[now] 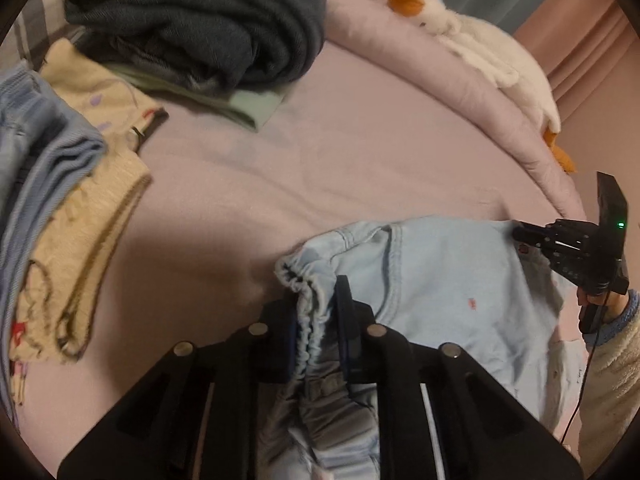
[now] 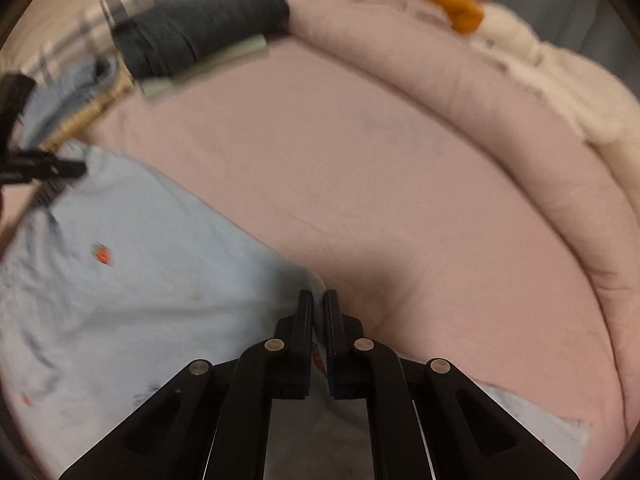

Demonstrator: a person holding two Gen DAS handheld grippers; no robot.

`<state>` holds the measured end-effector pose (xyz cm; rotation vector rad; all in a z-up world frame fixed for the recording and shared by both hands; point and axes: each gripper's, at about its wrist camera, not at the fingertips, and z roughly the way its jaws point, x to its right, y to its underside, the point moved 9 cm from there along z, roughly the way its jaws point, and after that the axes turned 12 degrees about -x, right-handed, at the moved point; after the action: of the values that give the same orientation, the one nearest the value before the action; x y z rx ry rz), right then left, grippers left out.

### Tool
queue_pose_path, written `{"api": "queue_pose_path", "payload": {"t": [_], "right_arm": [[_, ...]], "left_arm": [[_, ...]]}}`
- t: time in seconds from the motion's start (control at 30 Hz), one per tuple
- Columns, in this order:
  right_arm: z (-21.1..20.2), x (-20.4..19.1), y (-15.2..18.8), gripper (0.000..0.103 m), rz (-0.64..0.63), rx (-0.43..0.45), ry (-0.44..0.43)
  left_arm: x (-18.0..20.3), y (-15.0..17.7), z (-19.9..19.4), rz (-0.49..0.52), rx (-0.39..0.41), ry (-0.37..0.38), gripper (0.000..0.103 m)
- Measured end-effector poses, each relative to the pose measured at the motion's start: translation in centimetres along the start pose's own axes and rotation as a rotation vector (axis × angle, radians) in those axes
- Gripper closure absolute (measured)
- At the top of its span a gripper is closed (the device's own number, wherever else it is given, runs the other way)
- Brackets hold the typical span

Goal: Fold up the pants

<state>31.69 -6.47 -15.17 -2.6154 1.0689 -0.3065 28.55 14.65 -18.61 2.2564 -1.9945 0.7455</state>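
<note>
At the far left, seen from the left wrist, folded clothes are stacked along the bed's (image 1: 340, 152) edge: a blue piece (image 1: 44, 168), a cream printed one (image 1: 84, 216), and farther off a dark grey bundle (image 1: 208, 20) on a green piece (image 1: 256, 110). The pink sheet lies bare in the middle.

Near the centre, the left gripper (image 1: 320, 304) has its jaws narrowed on the gathered elastic waistband of the pants (image 1: 448, 280), which bunch up between the fingers and hang below them. The light blue pants spread to the right across the near part of the bed, with small red marks on the cloth.

At their right edge, the right gripper (image 2: 319, 300) pinches a thin fold of the same pants, jaws almost together. A hand (image 1: 600, 300) in a fleecy cream sleeve holds it.

Far right, a white plush goose (image 1: 492, 52) lies on a rolled pink quilt (image 1: 460, 92).
</note>
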Motion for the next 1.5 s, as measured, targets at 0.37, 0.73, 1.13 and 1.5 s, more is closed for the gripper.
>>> {"api": "queue_pose_path", "payload": {"t": [0.37,0.73,1.13,1.5], "right_arm": [[-12.4,-5.0,7.1,0.099,-0.009,0.218,0.011],[-12.1,-11.3,16.1,0.098,-0.07,0.143,-0.003],[-5.0,-13.7,18.7,0.098,-0.079,0.013,0.034],[-5.2,-14.4,19.2,0.098,-0.059,0.037,0.059]], "left_arm": [[3.8,5.5,-9.0,0.157,0.162,0.025,0.089],[3.6,16.2,-10.0,0.332,0.178,-0.069,0.086],[-2.9,21.0,-8.2,0.125,0.14,-0.183,0.074],[1.4,20.1,-8.9,-0.084,0.202,0.144,0.058]]}}
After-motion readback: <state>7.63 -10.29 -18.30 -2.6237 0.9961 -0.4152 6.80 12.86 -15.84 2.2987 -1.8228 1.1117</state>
